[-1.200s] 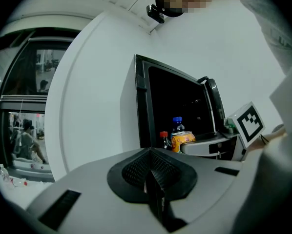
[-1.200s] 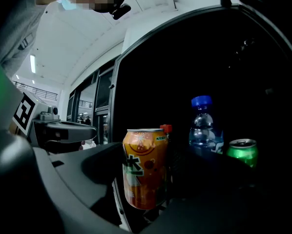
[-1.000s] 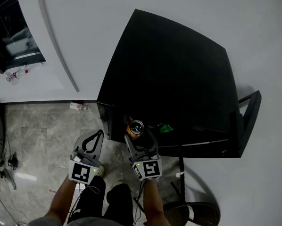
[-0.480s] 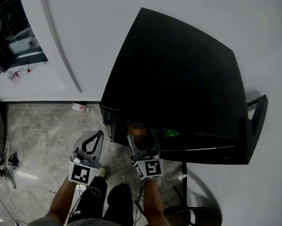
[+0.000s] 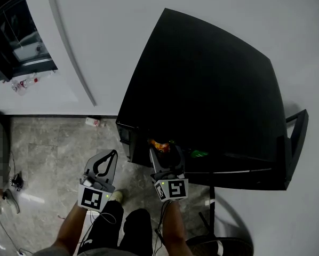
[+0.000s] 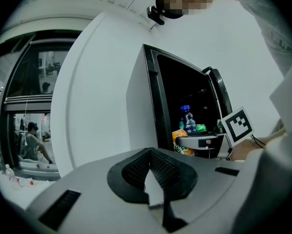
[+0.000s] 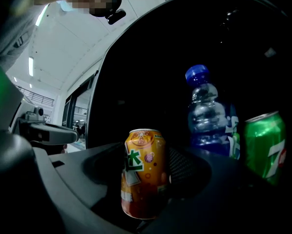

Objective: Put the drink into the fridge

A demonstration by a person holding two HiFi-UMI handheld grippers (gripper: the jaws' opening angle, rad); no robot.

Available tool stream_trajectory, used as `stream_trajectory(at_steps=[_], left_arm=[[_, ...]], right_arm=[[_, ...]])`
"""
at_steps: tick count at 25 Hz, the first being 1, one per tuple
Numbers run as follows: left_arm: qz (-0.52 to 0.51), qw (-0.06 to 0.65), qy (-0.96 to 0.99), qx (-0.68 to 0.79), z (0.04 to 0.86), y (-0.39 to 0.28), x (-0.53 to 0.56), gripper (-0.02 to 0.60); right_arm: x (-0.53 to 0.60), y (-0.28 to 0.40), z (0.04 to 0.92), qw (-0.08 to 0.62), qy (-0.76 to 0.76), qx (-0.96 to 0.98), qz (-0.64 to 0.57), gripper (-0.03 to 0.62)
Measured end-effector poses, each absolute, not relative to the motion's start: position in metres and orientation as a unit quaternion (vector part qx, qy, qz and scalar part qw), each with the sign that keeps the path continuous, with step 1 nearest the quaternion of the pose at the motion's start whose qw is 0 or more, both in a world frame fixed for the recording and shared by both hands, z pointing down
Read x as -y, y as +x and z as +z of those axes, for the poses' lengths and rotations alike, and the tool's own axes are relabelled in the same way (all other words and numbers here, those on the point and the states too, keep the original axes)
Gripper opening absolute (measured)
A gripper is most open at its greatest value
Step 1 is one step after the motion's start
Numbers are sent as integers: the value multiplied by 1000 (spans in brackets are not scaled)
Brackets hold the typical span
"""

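Note:
The black fridge [image 5: 202, 89] stands with its door [image 5: 294, 143] swung open at the right. My right gripper [image 5: 162, 149] is shut on an upright orange drink can [image 7: 143, 172], held just inside the fridge's dark opening [image 7: 136, 72]. The same orange can [image 6: 181, 141] also shows in the left gripper view. Deeper inside stand a blue-capped water bottle [image 7: 207, 113] and a green can [image 7: 264, 143]. My left gripper [image 5: 110, 154] hangs outside, left of the fridge over the floor, shut with nothing in it.
A white curved wall [image 5: 85, 47] runs left of the fridge, with a small bottle [image 5: 91, 122] at its foot. Grey marble floor [image 5: 47, 148] lies below. A dark round stool [image 5: 223, 245] stands at the bottom right. A glass front [image 5: 15, 41] is at the far left.
My right gripper has carried the orange can further under the fridge's top edge, so less of it shows from above. The left gripper has sunk slightly and stays shut.

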State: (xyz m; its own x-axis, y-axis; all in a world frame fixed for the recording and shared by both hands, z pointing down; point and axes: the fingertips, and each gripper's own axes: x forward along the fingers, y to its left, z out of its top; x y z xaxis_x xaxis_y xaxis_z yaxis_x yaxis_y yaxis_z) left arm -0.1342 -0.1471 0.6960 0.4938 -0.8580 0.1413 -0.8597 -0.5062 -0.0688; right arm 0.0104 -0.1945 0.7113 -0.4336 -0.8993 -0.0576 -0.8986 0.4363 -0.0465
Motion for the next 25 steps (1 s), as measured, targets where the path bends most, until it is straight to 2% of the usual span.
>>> stream_trajectory(at_steps=[16, 25], left_arm=[[85, -10, 859, 504, 707, -148, 152, 5], [85, -8, 860, 502, 708, -147, 146, 5]], right_arm=[[212, 1, 713, 76, -532, -843, 22, 296], [207, 5, 716, 64, -543, -837, 9, 298]])
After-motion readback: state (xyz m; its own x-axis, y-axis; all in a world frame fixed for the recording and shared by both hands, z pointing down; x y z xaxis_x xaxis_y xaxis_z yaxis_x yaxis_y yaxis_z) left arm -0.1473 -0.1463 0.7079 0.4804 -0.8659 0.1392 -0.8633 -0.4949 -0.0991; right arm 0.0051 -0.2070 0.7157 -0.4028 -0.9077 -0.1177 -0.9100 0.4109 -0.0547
